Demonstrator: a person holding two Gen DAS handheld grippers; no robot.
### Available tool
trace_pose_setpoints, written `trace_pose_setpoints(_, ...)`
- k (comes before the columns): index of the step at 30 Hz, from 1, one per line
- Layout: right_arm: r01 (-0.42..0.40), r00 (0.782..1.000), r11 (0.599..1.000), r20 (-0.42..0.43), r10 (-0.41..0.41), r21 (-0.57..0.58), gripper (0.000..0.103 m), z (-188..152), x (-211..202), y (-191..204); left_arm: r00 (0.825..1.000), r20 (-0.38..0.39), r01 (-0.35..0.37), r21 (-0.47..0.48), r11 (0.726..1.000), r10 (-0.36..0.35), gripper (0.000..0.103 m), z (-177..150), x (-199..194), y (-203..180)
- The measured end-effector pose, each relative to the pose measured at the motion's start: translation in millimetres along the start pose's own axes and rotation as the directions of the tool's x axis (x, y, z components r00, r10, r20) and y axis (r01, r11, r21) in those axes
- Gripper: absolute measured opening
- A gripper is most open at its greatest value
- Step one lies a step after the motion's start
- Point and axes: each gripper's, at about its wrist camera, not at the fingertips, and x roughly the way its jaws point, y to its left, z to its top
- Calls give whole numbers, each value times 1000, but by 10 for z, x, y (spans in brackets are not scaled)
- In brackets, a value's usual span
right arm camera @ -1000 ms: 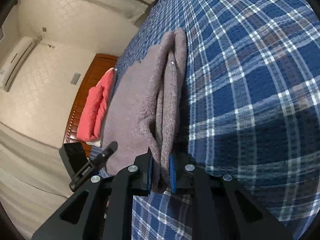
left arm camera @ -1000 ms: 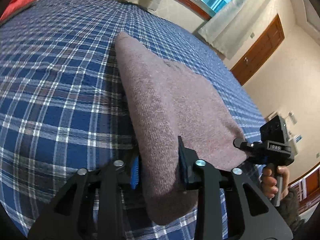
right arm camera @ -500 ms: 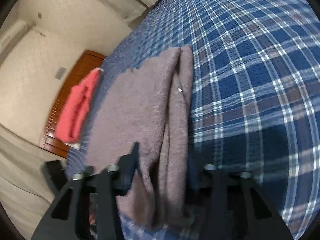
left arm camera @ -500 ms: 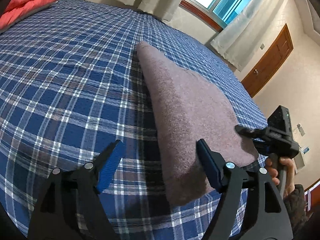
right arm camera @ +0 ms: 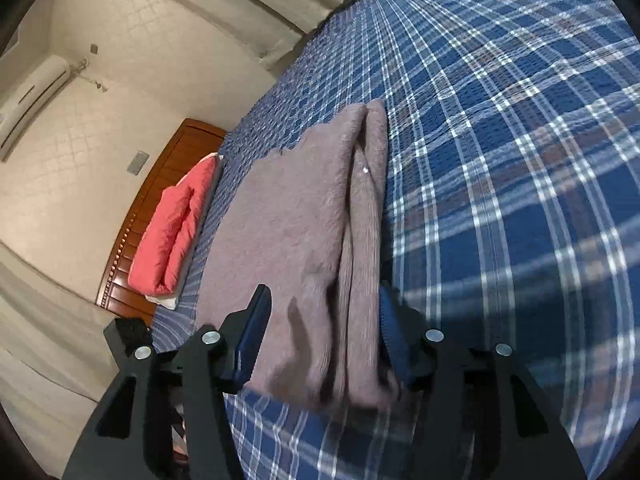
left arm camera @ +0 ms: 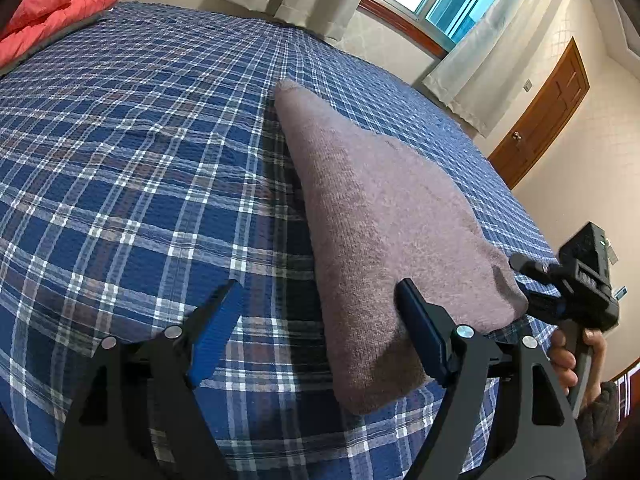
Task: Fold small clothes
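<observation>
A folded mauve knit garment (left arm camera: 384, 216) lies flat on the blue plaid bed cover (left arm camera: 120, 160). It also shows in the right wrist view (right arm camera: 304, 216), with its folded layers stacked along the right edge. My left gripper (left arm camera: 320, 328) is open, its right finger beside the garment's near corner, nothing held. My right gripper (right arm camera: 324, 340) is open, its fingers on either side of the garment's near end without clamping it. The right gripper also shows in the left wrist view (left arm camera: 576, 280), at the garment's other near corner.
A folded red quilt (right arm camera: 172, 224) lies by the wooden headboard (right arm camera: 160, 184); it shows in the left wrist view too (left arm camera: 44, 16). Curtains, a window and a wooden door (left arm camera: 544, 112) stand beyond the bed's far edge. The plaid cover (right arm camera: 520, 160) stretches wide around the garment.
Both grippers were shut on the garment's near edge a second ago. Both have opened and let it go; it now rests on the bed.
</observation>
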Motion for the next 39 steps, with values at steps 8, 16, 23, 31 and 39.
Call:
trace_pose_setpoints(8, 64, 998, 998, 22, -64, 2, 40, -146, -65, -54, 1000, -2, -5, 4, 1000, 5, 78, 4, 5, -4)
trace_pose_setpoints(16, 135, 987, 990, 87, -132, -31, 72, -347, -332, 72, 994, 10, -108, 8, 994, 108, 90, -11, -75, -86)
trace_pose_setpoints(23, 290, 952, 949, 143, -272, -125, 73, -497, -344, 392, 968, 47, -250, 43, 967, 248, 94, -133, -313, -212)
trace_pose_setpoints(31, 382, 917, 902, 205, -342, -203, 77, -622, -324, 662, 916, 136, -390, 89, 916, 377, 96, -285, -672, -437)
trace_pose_setpoints(39, 414, 901, 884, 240, -362, -216, 81, -670, -329, 736, 902, 169, -414, 72, 907, 398, 99, -401, -934, -566)
